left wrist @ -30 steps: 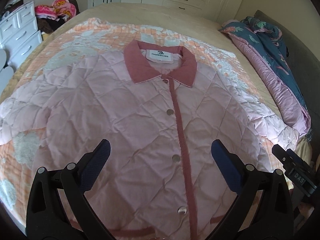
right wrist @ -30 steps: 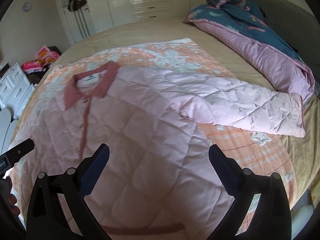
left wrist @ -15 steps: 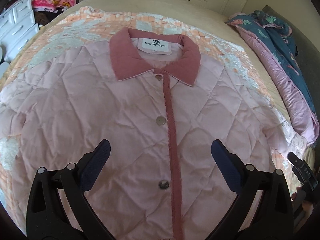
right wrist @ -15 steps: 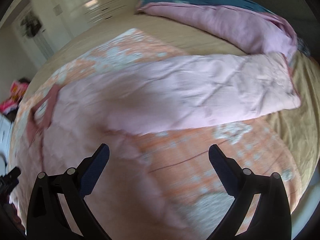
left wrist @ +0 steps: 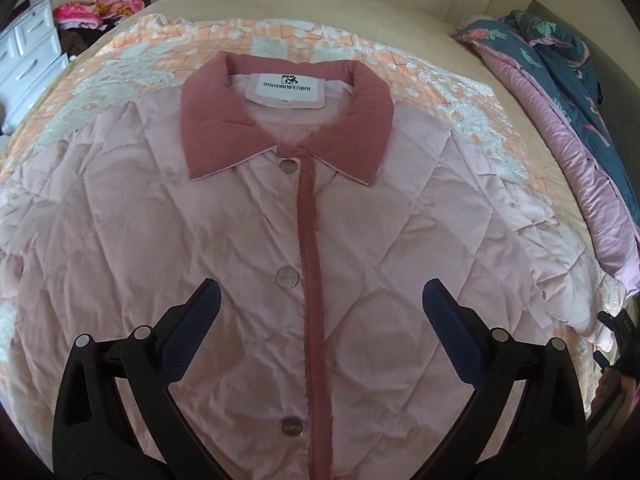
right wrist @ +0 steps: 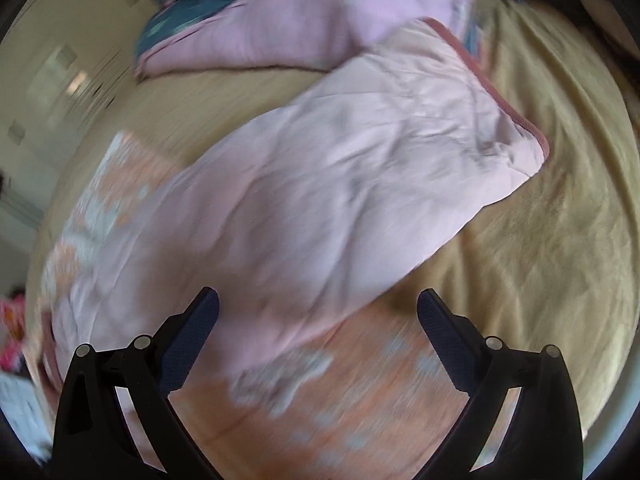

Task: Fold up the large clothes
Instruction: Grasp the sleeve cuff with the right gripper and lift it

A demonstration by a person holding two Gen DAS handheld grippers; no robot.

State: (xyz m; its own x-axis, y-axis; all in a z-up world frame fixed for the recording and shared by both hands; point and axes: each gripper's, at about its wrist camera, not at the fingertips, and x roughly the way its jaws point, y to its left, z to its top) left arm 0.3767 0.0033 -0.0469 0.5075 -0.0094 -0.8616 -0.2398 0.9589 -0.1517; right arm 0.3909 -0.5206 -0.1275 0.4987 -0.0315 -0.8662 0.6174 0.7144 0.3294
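The left gripper (left wrist: 320,308) hung with its blue-padded fingers spread wide and holding nothing, above the buttoned front of the pale pink quilted jacket (left wrist: 200,240), which lay flat and face up on the orange-and-white patterned blanket (left wrist: 280,36) over the bed. Beyond the fingers ran the dusty-rose placket (left wrist: 308,248), then the dusty-rose collar (left wrist: 216,128), with bare blanket past it. The right gripper (right wrist: 318,306) was likewise spread and empty, over the lower edge of the jacket's outstretched pink sleeve (right wrist: 340,168); its view was blurred. The sleeve's rose-trimmed cuff (right wrist: 500,92) lay on the open beige bedsheet (right wrist: 560,220), near the crumpled lilac-and-teal floral duvet (right wrist: 300,20).
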